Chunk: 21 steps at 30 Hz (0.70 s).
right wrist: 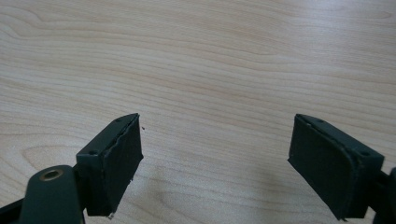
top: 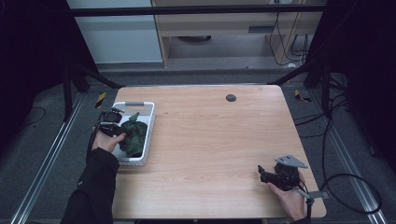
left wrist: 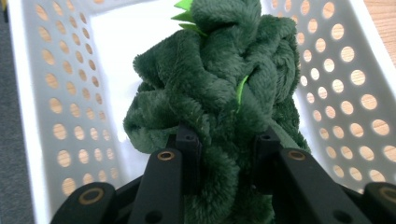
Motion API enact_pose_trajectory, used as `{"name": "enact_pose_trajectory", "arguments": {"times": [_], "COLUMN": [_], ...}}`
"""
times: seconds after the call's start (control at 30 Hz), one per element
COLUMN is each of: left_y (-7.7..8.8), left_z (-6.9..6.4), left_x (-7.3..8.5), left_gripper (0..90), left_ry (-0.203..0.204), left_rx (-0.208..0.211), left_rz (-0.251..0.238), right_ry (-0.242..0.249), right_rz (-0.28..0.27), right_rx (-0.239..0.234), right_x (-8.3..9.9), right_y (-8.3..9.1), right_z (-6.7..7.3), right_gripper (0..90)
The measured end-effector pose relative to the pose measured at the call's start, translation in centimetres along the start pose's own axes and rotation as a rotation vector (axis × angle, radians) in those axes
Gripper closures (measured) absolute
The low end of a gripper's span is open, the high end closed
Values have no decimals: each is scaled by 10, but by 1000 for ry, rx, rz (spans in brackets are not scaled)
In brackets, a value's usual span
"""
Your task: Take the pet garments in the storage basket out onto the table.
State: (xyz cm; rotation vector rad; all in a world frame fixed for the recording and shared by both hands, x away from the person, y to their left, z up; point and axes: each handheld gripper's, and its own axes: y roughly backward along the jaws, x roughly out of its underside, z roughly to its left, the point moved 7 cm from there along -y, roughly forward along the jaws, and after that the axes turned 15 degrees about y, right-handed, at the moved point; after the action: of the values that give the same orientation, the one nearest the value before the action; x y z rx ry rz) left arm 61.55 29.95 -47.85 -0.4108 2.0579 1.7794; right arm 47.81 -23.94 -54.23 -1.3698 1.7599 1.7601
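The work in hand is the lifting of a dark green plush toy out of a white perforated basket that stands at the left edge of the worktop, about midway along it. The grasp itself looks done: in the left gripper view the left gripper has its two black jaws pressed into the soft pile low on the toy, the fabric bulging between and around them, so the jaws are closed on the plush with a fold of it squeezed between. In the high view the left gripper reaches into the basket from its outer side and meets the toy there.

The toy is not out yet. It sits inside the basket, its bulk between the perforated walls, and bright green felt spikes show at its top. Whether its underside rests on the basket floor or has lifted clear I cannot tell.

The right gripper stands wide open with nothing between its jaws, looking down on bare wood; in the high view the right gripper rests near the near right corner of the worktop, well apart from the basket.

What is left, as I judge it: raising the toy clear of the basket rim and setting it down, probably on the open wood to the right.
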Motion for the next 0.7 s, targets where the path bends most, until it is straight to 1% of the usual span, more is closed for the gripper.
{"name": "enact_pose_trajectory", "arguments": {"times": [0.07,0.1,0.2,0.27,0.3,0.37,0.4,0.47,0.5,0.57,0.7], "left_y": [3,6,11,19,19,26,26,31,36,39,50], "left_z": [0,0,-1,-3,-3,-3,-3,-4,-4,-5,-9], "left_x": [-1,-2,-4,-5,-5,-7,-7,-9,-10,-11,-11], "left_gripper": [714,715,717,718,718,719,719,720,720,720,720], "left_ry": [1,-4,-11,-18,-18,-25,-25,-31,-36,-37,-59], "left_rx": [-1,-2,1,4,4,15,15,14,16,18,25], "left_rz": [-7,-17,-28,-46,-46,-64,-64,-76,-81,-89,-104], "right_ry": [-2,-2,2,-1,-1,0,0,-1,2,3,0], "right_rz": [-1,-2,-1,0,0,0,0,0,0,0,0], "right_rx": [-2,-2,0,-2,-2,0,0,-1,0,0,-1], "right_x": [0,0,0,0,0,0,0,0,0,0,0], "right_y": [1,0,0,0,0,0,0,0,0,0,1], "right_z": [0,0,0,0,0,0,0,0,0,0,0], "right_gripper": [171,171,171,171,171,171,171,171,171,171,171]}}
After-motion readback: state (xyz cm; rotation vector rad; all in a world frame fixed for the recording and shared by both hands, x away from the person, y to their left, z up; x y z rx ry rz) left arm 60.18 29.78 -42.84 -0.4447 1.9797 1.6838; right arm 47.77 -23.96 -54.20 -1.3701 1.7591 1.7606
